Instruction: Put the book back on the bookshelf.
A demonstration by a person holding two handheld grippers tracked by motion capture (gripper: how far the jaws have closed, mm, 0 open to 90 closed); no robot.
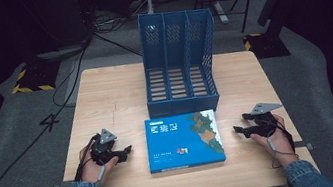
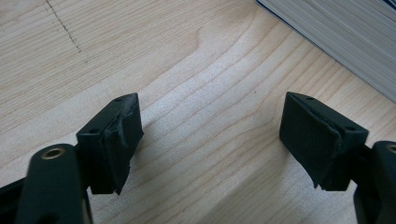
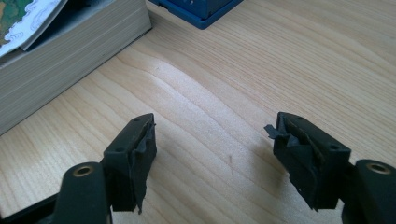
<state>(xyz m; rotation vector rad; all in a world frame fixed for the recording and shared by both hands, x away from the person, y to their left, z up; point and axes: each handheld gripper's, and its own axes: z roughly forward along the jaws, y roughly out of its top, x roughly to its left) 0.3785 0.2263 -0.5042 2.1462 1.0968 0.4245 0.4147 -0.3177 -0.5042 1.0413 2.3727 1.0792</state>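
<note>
A: Book (image 1: 184, 140) placement?

B: Flat on the wooden table (image 1: 104, 98), lower centre of frame, just in front of the blue file rack (image 1: 178, 61).

A: Left gripper (image 1: 124, 152)?

B: Lower left, beside the book. Jaws wide apart, bare wood between them.

A: Right gripper (image 1: 237, 130)?

B: Lower right, same: jaws spread, gripping nothing. Book's page edge sits upper left in its view, apart from the jaws.

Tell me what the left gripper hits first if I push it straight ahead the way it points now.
Probably the book: the open left gripper points at its near side over bare table, though exact height is unclear.
</note>
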